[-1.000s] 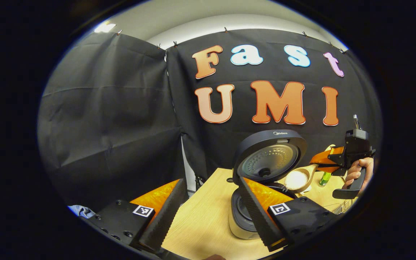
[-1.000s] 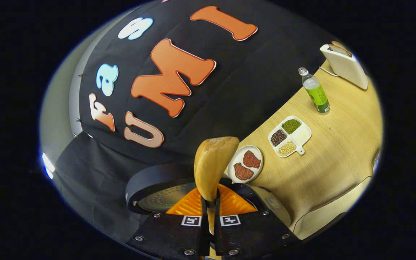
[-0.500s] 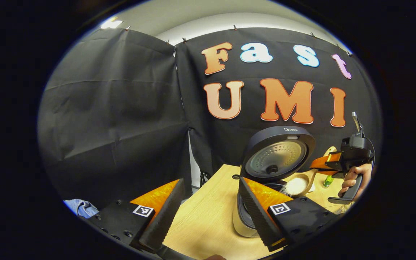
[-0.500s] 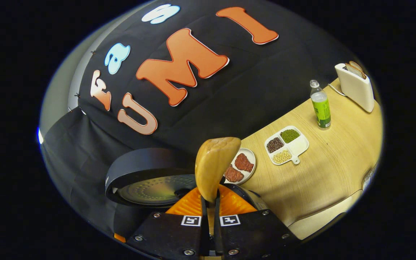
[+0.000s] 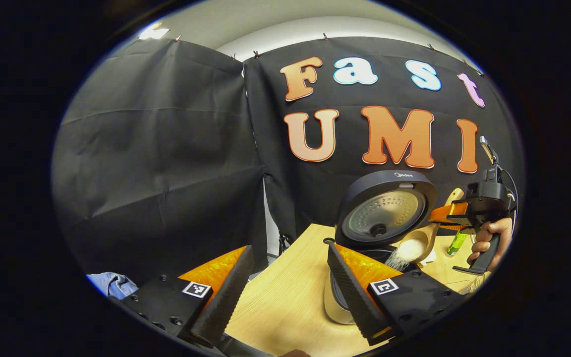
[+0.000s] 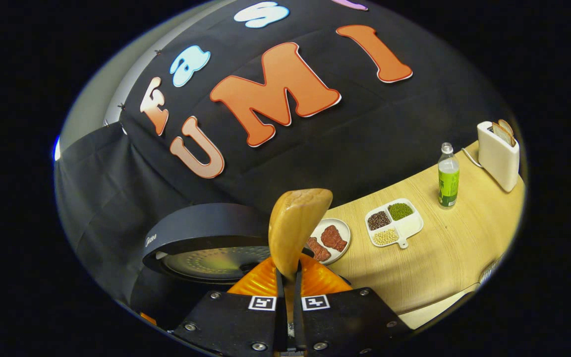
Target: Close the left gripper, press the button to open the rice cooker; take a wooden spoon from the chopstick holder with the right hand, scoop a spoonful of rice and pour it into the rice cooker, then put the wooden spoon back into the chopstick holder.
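both right gripper (image 6: 288,287) fingers clamping wooden spoon (image 6: 295,225), rice cooker (image 5: 383,214) below

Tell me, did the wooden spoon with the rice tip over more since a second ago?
Yes. In the left gripper view, the light wooden spoon has tipped further toward the black rice cooker's raised round lid, and white rice now spills into the pot.

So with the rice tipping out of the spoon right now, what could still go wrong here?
Rice is spilling from the tilted wooden spoon near the rice cooker rim, so grains may land on the table. The right gripper holds only the handle's thin end, so the spoon might twist.
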Demonstrator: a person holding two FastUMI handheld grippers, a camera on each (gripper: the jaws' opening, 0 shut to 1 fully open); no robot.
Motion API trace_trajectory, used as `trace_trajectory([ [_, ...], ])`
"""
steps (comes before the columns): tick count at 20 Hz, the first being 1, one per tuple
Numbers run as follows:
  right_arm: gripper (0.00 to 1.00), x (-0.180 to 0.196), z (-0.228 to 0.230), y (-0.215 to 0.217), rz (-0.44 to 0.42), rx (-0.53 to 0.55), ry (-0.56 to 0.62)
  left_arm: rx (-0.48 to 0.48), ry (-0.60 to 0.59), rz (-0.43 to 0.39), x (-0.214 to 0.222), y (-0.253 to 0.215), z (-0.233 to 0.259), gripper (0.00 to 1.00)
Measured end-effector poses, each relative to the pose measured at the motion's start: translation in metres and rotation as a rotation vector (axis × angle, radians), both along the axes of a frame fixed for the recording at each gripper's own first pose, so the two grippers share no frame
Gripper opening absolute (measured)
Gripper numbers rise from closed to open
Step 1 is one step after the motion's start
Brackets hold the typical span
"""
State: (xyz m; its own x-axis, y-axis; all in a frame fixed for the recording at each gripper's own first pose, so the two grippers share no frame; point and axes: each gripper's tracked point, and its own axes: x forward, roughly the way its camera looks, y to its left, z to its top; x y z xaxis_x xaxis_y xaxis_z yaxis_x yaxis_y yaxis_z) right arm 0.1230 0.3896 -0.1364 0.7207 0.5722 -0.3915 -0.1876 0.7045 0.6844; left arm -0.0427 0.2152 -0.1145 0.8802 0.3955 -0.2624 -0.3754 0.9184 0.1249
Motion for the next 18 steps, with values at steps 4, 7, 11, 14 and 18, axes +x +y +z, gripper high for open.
trace_trajectory([
  [4,0.05,-0.005,0.004,0.007,0.023,-0.029,-0.037,0.022,-0.002,0.0,0.0,-0.001,0.002,0.94],
  [7,0.05,-0.008,0.008,0.013,0.042,-0.054,-0.068,0.026,-0.004,-0.007,0.0,0.0,0.003,0.94],
  [11,0.05,-0.013,0.012,0.019,0.074,-0.088,-0.113,0.028,0.0,-0.007,0.0,0.0,0.002,0.94],
  [14,0.05,-0.015,0.018,0.024,0.1,-0.124,-0.168,0.031,0.002,-0.003,-0.001,0.001,0.003,0.94],
  [18,0.05,-0.02,0.025,0.029,0.127,-0.175,-0.251,0.036,0.003,0.002,-0.002,0.001,0.003,0.94],
])
